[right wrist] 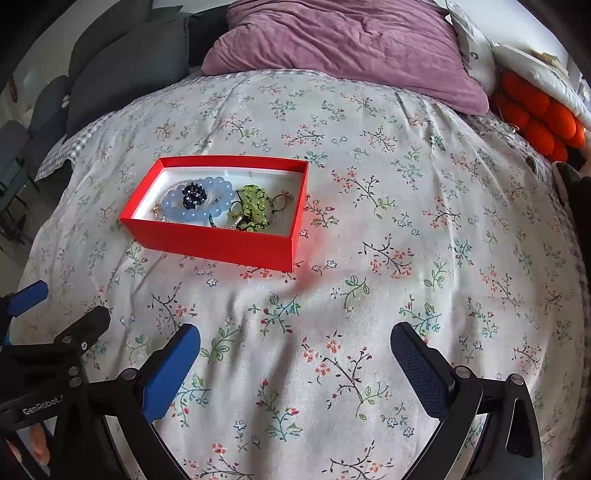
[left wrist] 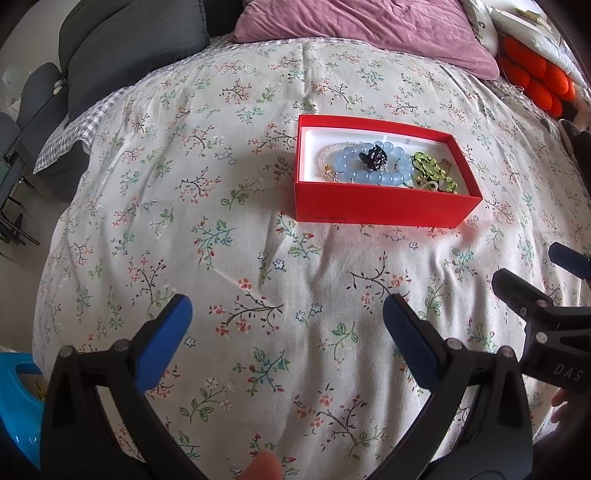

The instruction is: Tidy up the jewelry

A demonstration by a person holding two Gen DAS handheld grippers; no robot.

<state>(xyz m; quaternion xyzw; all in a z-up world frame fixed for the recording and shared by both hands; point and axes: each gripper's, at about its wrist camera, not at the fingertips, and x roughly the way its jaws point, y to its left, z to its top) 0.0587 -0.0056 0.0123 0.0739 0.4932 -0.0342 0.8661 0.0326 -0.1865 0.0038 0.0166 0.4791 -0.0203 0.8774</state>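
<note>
Two wrist views over a bed covered by a floral bedspread (left wrist: 229, 206). A red box (left wrist: 380, 208), lidless and white-lined, is lying flat on the bedspread, well beyond both grippers. In the left wrist view it is sitting right of centre; in the right wrist view it is sitting left of centre.

Contents of the box: a pale blue bead bracelet (left wrist: 354, 162) is resting toward the left half, with a small black hair claw (left wrist: 373, 157) lying on top of it. A strand of small clear beads (left wrist: 327, 153) is showing at the bracelet's left edge. A yellow-green bead bracelet (left wrist: 430, 171) is occupying the right half, tangled with dark cord; smaller pieces beside it are too fine to identify. All jewelry in sight is lying inside the box.

The left gripper (left wrist: 288, 314) is hovering above the near bedspread, its blue-padded fingers (left wrist: 164, 341) spread wide and holding nothing. The right gripper (right wrist: 295, 341) is hovering likewise, its fingers (right wrist: 171, 371) wide apart and empty. The two tools are sitting side by side: each is appearing at the edge of the other's view. A fingertip (left wrist: 260, 467) is showing at the bottom edge of the left wrist view.

Background: a mauve pillow (left wrist: 369, 29) is lying at the far end of the bed, a dark grey cushion (left wrist: 133, 48) at far left, an orange knitted cushion (left wrist: 535, 79) at far right.
</note>
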